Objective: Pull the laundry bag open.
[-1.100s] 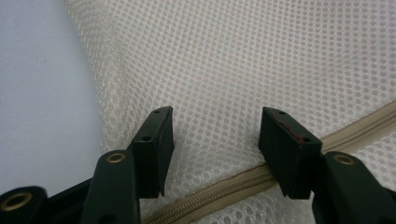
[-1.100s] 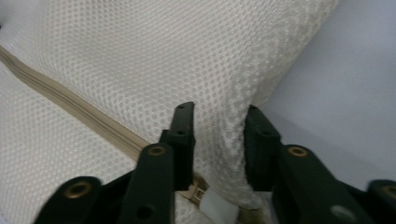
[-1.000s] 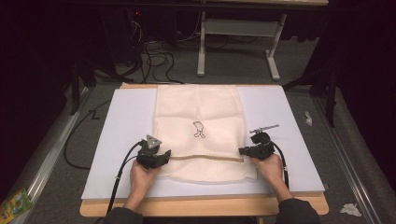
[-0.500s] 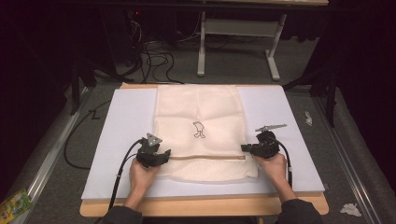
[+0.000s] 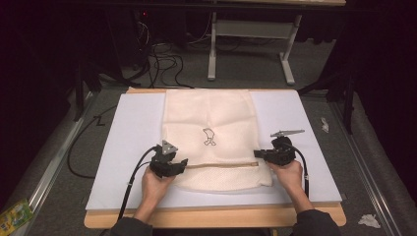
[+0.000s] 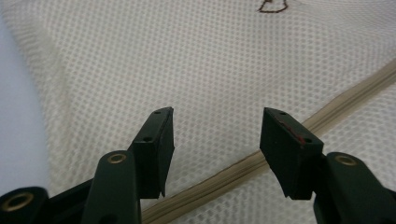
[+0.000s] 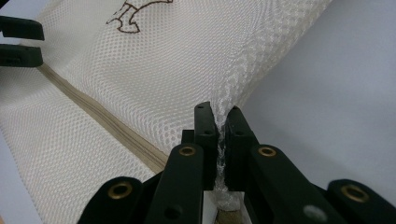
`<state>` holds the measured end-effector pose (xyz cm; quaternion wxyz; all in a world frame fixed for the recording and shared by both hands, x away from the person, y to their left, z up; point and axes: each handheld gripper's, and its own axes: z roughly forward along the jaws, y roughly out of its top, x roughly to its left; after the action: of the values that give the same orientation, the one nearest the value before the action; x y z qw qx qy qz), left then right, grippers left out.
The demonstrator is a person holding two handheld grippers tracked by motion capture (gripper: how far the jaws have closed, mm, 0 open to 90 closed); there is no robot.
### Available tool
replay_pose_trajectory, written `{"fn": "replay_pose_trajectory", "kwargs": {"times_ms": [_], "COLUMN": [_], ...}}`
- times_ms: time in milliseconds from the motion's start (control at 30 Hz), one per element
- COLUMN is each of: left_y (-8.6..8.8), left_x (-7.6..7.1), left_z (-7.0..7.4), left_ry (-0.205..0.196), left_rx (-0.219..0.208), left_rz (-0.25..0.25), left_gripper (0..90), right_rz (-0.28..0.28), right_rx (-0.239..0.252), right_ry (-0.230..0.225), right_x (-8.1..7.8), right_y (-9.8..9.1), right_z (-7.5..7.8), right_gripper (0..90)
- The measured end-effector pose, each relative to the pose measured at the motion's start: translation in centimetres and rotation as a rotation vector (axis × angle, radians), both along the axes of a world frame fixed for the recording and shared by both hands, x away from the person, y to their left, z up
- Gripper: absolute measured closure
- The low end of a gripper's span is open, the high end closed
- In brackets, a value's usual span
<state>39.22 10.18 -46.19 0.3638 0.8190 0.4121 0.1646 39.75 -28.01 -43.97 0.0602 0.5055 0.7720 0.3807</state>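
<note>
A cream mesh bag (image 5: 211,118) with a small dark logo (image 5: 209,136) lies flat on a white board (image 5: 133,137). A tan zipper (image 5: 221,165) runs across its near part. My left gripper (image 5: 183,163) hovers at the zipper's left end. In the left gripper view it (image 6: 215,126) is open, with the zipper (image 6: 243,168) passing below the gap and nothing gripped. My right gripper (image 5: 256,154) sits at the bag's right edge by the zipper's other end. In the right gripper view it (image 7: 219,114) is shut on a pinched fold of mesh (image 7: 233,88).
The board rests on a wooden table (image 5: 211,216). Cables (image 5: 162,59) and a desk frame (image 5: 251,39) stand on the dark floor behind. Crumpled paper (image 5: 369,220) lies at the floor's right and a green packet (image 5: 14,214) at the bottom left.
The right hand and its gripper have shifted slightly to the right at the bag's edge. The left hand has stayed in place.
</note>
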Motion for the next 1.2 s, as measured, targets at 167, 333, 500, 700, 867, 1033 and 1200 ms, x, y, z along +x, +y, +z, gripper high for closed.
{"fn": "replay_pose_trajectory", "kwargs": {"times_ms": [167,333,500,700,867,1033,1200], "left_y": [-1.6,-3.1,-4.0,-4.9,-5.8,-6.5,-7.1], "left_x": [0.0,-0.1,0.0,-0.1,-0.2,-0.2,-0.3], "left_z": [0.5,1.0,1.1,1.3,1.5,1.6,1.6], "left_ry": [-0.003,0.012,0.017,0.023,0.023,0.035,0.046], "left_rx": [-0.017,-0.044,-0.056,-0.073,-0.102,-0.105,-0.113], "left_rz": [-0.04,-0.081,-0.101,-0.132,-0.16,-0.184,-0.203], "left_gripper": [45.1,45.3,45.2,46.3,49.2,49.3,49.4], "right_rz": [0.008,0.01,0.017,0.024,0.026,0.03,0.031], "right_rx": [0.004,0.012,0.012,0.028,0.034,0.045,0.044], "right_ry": [-0.015,-0.02,-0.025,-0.03,-0.031,-0.035,-0.031], "right_x": [0.1,0.1,0.3,0.4,0.6,0.7,0.7], "right_y": [0.1,0.3,0.5,0.8,1.1,1.3,1.4], "right_z": [0.4,0.8,1.0,1.3,1.5,1.7,1.6], "right_gripper": [88.0,88.0,88.0,88.0,88.0,88.0,88.1]}}
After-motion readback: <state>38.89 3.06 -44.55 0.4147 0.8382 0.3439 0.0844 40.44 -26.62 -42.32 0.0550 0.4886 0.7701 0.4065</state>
